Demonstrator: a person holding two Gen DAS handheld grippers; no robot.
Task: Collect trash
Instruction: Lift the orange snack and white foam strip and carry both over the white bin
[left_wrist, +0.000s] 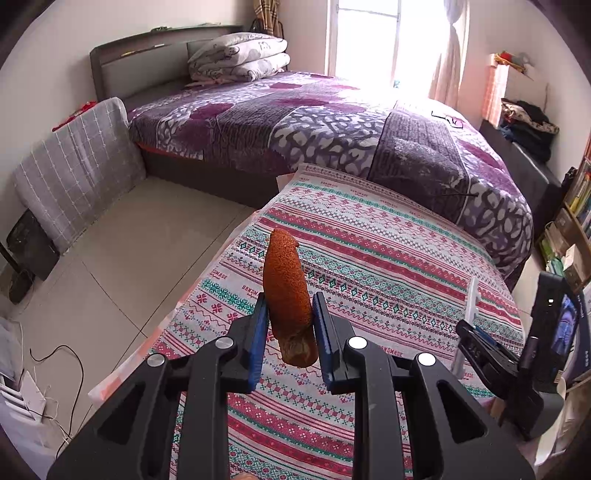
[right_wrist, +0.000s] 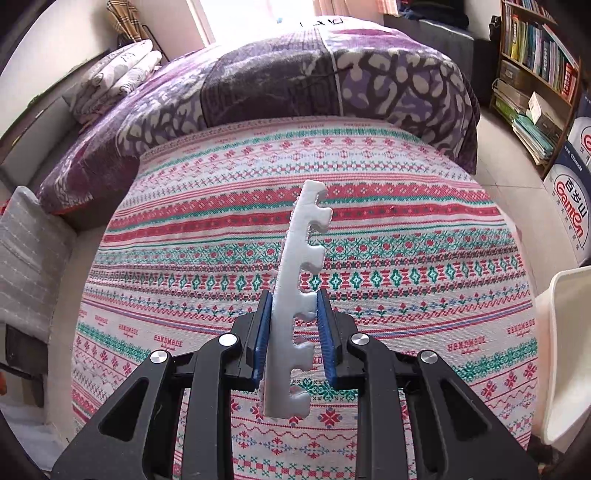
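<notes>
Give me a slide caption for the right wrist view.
Right gripper clamps a notched white foam strip above the patterned tablecloth.

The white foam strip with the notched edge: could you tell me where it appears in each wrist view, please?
Left wrist view: the white foam strip stands at the right, a thin sliver rising from the right gripper.
Right wrist view: centre of the picture, upright between the right gripper's blue pads, notches facing right.
Shared landmark: the patterned tablecloth beneath, with the purple bed behind.
</notes>
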